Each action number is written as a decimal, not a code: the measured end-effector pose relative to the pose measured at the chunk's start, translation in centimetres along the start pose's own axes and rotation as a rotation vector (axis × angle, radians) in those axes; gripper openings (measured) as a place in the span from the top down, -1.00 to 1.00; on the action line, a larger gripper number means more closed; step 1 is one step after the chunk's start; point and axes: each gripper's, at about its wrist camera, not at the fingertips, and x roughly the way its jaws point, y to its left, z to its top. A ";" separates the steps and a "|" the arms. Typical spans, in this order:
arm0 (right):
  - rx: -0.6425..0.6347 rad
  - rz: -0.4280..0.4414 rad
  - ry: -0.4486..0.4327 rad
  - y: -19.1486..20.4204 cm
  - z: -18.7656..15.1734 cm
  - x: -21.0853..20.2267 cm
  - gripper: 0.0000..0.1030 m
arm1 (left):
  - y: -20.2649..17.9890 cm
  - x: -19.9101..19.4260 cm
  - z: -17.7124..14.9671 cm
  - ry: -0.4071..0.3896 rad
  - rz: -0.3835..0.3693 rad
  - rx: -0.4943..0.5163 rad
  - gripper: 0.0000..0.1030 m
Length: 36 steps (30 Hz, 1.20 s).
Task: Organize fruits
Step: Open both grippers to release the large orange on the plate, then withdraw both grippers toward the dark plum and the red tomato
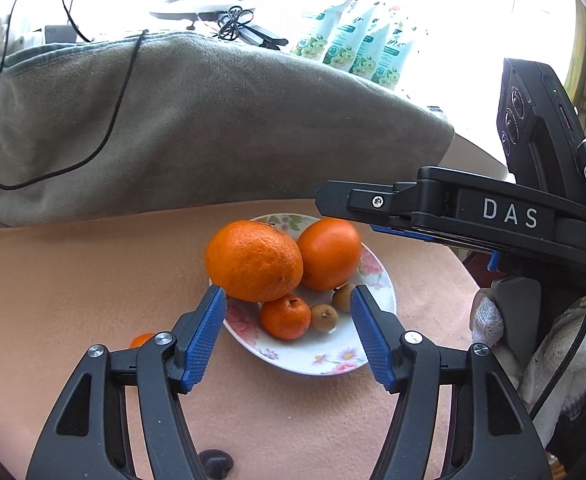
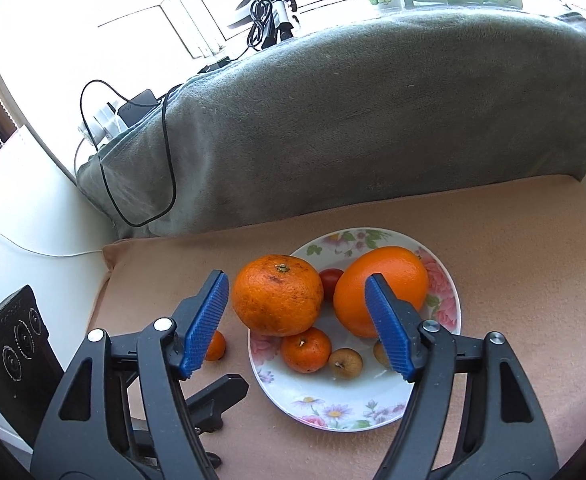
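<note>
Left tongs (image 1: 289,300) and right tongs (image 2: 297,290), both wide open and empty, angle down over the floral plate (image 2: 333,408) where the large orange (image 2: 277,296) sits stem-up.

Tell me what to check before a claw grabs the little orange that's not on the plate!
1. Left claw open: ok, nothing between its jaws.
2. Right claw open: ok, also holding nothing.
3. Little orange still off the plate: ok, it sits on the pink cloth beside the rim.
4. Clear path to it: not ok, the right claw's left finger covers part of it.
5. Room on the plate: ok, the front part is bare.
6. Big orange steady: cannot tell, it overhangs the rim.
</note>
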 end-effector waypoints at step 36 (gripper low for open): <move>-0.238 -0.103 -0.130 3.5 -10.6 -5.4 -0.89 | 8.7 -8.5 -7.8 0.001 0.240 -0.146 -0.58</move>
